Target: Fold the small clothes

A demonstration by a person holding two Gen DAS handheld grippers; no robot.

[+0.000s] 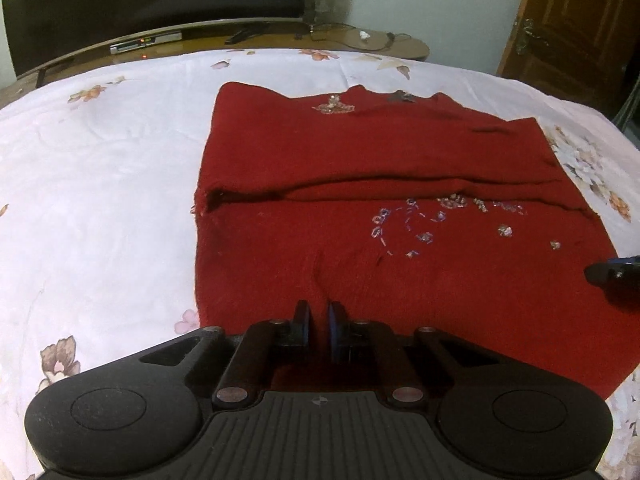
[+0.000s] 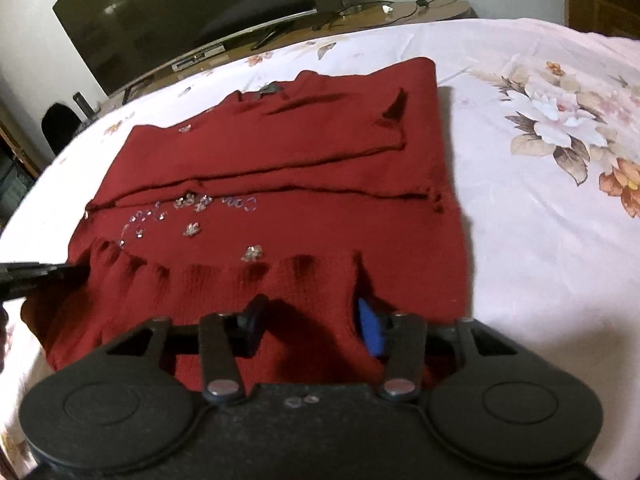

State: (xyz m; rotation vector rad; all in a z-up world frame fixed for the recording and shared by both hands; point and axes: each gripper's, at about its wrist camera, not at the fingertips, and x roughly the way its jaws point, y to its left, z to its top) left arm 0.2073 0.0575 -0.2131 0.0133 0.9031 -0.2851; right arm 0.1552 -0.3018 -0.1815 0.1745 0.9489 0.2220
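A dark red knit sweater (image 1: 360,152) (image 2: 280,168) with beaded flowers lies partly folded on the bed, its top section laid over the middle. My left gripper (image 1: 320,320) is shut on the sweater's near hem, and a crease of red fabric rises from between its pads. In the right wrist view the left gripper (image 2: 40,276) enters from the left edge at the hem's corner. My right gripper (image 2: 310,320) stands at the hem's other end. Its jaws are apart with red fabric lying between them, and a fold of hem rests against the blue pad (image 2: 370,328). The right gripper's tip (image 1: 612,276) shows at the right edge of the left wrist view.
A white floral bed sheet (image 1: 100,180) (image 2: 540,240) covers the bed around the sweater. Beyond the far edge stand a dark television (image 1: 160,0) (image 2: 180,12) and a low wooden stand (image 1: 280,36) with cables and a set-top box. A wooden door (image 1: 580,20) is at the far right.
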